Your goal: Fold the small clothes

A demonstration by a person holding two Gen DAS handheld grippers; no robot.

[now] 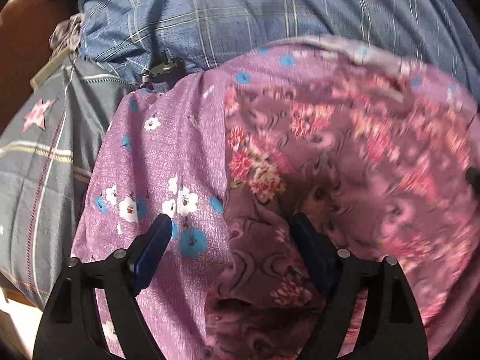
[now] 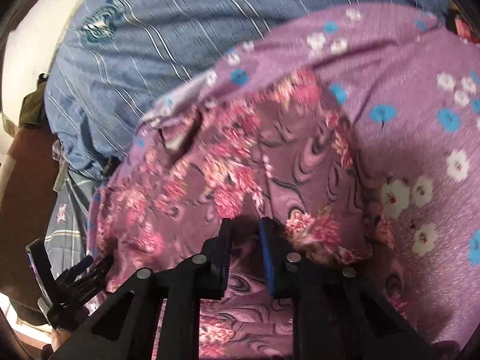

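A small mauve garment with pink flower print [image 1: 345, 156] lies on a lilac sheet with white and blue flowers [image 1: 156, 156]. My left gripper [image 1: 232, 225] is open, its fingers astride the garment's left edge just above the cloth. In the right wrist view the same garment [image 2: 210, 165] fills the middle, on the lilac sheet [image 2: 420, 120]. My right gripper [image 2: 244, 225] has its jaws close together with a fold of the garment between them. The left gripper [image 2: 72, 276] shows at the lower left of that view.
A blue checked quilt [image 1: 240, 9] is bunched behind the sheet, also in the right wrist view [image 2: 150, 30]. A grey pillow with a pink star [image 1: 39, 138] lies to the left. A brown surface [image 1: 21, 54] and a white wall [image 2: 45, 30] lie beyond.
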